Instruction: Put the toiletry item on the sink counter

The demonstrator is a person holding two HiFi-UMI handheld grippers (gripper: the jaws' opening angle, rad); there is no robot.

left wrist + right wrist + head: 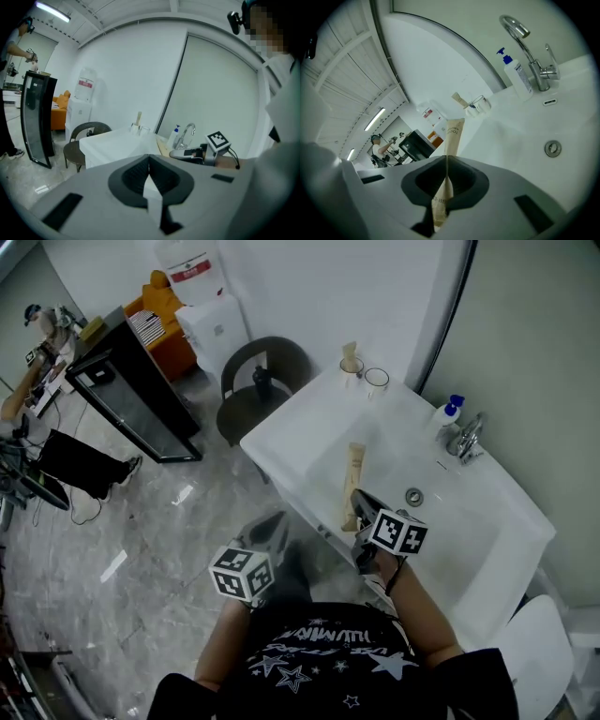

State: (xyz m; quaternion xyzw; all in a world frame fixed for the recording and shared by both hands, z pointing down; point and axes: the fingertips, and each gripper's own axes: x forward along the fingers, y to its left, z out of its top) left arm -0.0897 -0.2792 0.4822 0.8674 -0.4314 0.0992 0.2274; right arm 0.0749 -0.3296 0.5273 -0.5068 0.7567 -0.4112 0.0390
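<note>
While poised over the sink [398, 460] for setting on the counter [292, 427], clamping packet [451, 140] in right gripper [446, 161]; left gripper [149, 161] closed, empty.

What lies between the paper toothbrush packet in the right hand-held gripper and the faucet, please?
Between the packet and the faucet is only bare sink basin, its drain slightly off that line; the head view shows this.

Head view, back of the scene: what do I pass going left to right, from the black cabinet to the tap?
Black cabinet → dark chair → glass with a beige packet in it → empty glass → pump bottle → faucet.
</note>
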